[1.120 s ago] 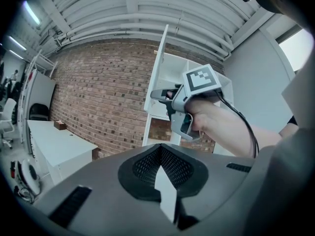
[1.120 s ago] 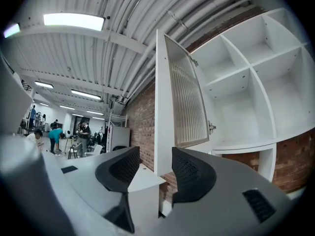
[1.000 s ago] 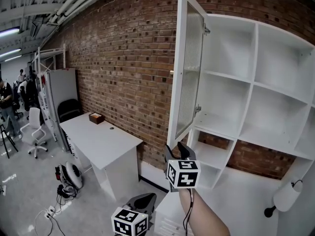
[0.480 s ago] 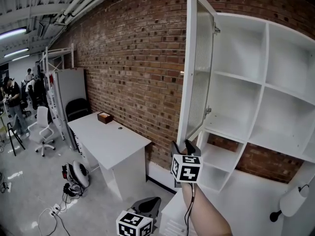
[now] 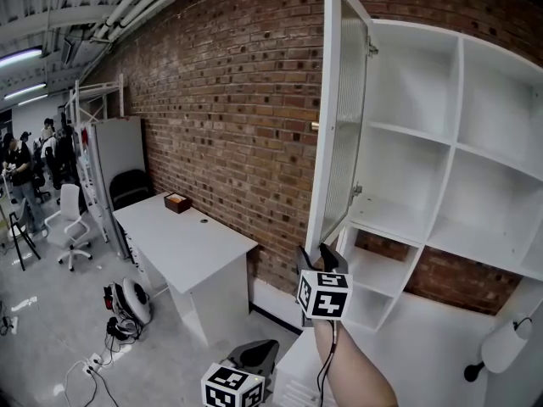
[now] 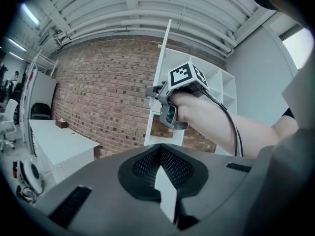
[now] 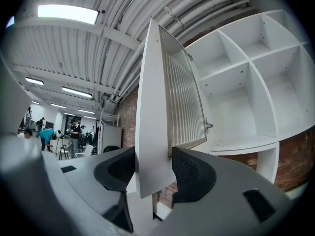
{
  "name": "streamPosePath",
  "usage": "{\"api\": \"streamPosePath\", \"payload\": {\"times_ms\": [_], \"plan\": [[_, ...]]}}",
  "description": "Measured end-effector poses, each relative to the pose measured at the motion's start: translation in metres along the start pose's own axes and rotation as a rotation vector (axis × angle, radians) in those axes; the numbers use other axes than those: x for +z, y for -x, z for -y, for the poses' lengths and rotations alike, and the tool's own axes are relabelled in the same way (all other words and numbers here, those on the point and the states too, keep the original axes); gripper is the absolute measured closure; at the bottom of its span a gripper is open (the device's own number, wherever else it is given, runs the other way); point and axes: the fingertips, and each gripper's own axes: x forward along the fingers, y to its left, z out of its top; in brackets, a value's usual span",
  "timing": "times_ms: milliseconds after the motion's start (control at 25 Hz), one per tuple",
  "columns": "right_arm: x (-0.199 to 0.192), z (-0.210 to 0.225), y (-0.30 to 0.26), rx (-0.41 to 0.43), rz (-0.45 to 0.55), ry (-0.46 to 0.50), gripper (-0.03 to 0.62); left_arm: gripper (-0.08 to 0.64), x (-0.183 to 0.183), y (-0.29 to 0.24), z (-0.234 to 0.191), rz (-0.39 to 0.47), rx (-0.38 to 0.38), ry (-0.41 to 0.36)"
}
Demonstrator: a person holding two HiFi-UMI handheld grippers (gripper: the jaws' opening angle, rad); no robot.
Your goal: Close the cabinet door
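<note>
Well, the right gripper [image 7: 153,167] has its jaws closed snugly on the bottom corner of the open cabinet door [image 7: 150,107].

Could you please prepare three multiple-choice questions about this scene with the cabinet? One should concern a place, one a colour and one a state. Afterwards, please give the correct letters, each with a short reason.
1. Where does the small brown box lie?
A. in a basket
B. on the white desk
C. on a stack of books

2. What colour is the frame of the cabinet door?
A. black
B. bare wood
C. white

3. In what state is the cabinet door?
A. standing open
B. fully closed
C. lifted off its hinges

Answers:
1 B: the box sits near the desk's far end, by the brick wall.
2 C: the frame is white, like the shelves.
3 A: the door swings out from the shelves, with its lower corner between the jaws of the right gripper.
</note>
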Motion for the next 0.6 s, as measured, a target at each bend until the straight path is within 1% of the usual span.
{"api": "streamPosePath", "payload": {"times_ms": [200,480,600], "plan": [[0.002,0.014,0.017,0.004,0.014,0.010,0.359,0.554,0.001,-0.015,0.015,-0.006,-0.046,-0.010],[0.005,0.048,0.049,-0.010,0.015,0.015,0.360,0.554,0.003,-0.038,0.055,-0.018,-0.127,-0.024],[0.004,0.068,0.064,-0.032,0.017,0.008,0.360,0.554,0.002,-0.047,0.072,-0.022,-0.157,-0.033]]}}
